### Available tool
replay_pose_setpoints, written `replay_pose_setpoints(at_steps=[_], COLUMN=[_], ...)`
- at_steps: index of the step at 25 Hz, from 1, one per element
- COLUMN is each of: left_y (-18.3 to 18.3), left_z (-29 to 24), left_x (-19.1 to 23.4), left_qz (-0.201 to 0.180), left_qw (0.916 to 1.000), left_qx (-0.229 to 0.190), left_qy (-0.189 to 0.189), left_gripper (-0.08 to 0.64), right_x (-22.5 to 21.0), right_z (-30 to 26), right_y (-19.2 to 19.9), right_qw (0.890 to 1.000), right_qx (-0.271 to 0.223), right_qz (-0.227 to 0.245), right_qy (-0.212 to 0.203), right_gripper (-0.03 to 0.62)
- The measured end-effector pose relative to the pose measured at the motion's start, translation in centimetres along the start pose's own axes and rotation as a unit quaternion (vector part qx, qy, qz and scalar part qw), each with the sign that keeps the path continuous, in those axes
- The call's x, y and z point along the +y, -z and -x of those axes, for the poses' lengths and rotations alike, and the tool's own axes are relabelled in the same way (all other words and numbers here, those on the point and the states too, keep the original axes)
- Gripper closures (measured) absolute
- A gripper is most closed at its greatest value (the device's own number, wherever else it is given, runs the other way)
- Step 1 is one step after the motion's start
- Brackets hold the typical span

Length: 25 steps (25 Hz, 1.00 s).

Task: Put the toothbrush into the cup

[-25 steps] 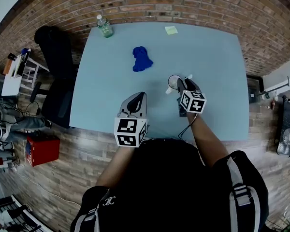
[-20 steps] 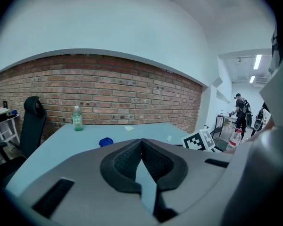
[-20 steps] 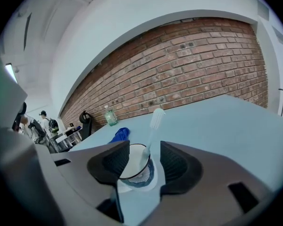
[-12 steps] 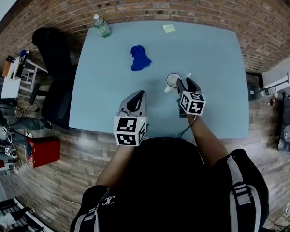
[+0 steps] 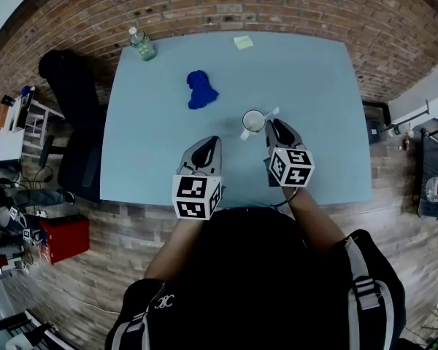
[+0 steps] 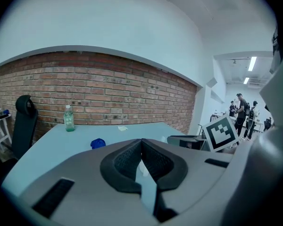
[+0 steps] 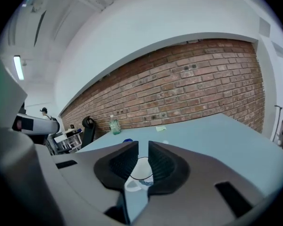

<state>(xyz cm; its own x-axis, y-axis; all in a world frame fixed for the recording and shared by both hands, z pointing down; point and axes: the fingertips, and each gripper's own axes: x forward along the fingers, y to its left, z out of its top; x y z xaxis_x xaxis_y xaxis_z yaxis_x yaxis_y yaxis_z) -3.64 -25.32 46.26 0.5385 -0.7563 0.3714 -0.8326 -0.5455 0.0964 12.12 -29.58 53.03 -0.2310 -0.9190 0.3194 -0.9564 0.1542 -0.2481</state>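
Your nearest obstacle is the cup [image 5: 253,121] mid-table, with the toothbrush [image 5: 272,111] sticking out past its right rim, so that side is tight. The blue cloth [image 5: 199,90] lies farther off to the left, well apart. A bottle [image 5: 141,44] stands at the far left corner, and what looks like a flat yellow note [image 5: 242,42] lies near the far edge. The table [image 5: 321,93] is bare on the right.

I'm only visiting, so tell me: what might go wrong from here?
The toothbrush leans out over the rim of the cup toward the right gripper, whose jaws are closing on nothing close by; pulling away carelessly might snag the brush and flip it out. A knock from that gripper might also tip the cup or slide it across the table.
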Motion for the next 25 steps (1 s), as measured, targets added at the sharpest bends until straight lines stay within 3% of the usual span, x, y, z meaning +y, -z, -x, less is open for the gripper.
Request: replay_pose_setpoints(at_steps=[6, 11, 15, 25], left_y=[-0.5, -0.9, -1.1, -0.8], left_z=[-0.9, -1.5, -1.7, -1.7], left_x=[-0.8, -1.3, -1.7, -2.1], left_qz=[-0.003, -0.005, -0.008, -0.006], left_qw=[0.9999, 0.9997, 0.9995, 0.9993], left_qx=[-0.004, -0.006, -0.008, -0.005], left_qy=[0.015, 0.025, 0.030, 0.036], left_gripper=[0.551, 0.551, 0.551, 0.551], right_x=[1.5, 3.4, 3.4, 2.3], right_z=[2.7, 4.9, 5.1, 5.5], right_y=[-3.6, -6.2, -5.5, -5.5], right_qw=[0.999, 0.995, 0.994, 0.997], right_qx=[-0.025, -0.059, -0.047, -0.042], right_qz=[0.033, 0.064, 0.093, 0.032], right_qy=[-0.014, -0.043, -0.041, -0.048], right_gripper=[0.574, 0.575, 0.578, 0.578])
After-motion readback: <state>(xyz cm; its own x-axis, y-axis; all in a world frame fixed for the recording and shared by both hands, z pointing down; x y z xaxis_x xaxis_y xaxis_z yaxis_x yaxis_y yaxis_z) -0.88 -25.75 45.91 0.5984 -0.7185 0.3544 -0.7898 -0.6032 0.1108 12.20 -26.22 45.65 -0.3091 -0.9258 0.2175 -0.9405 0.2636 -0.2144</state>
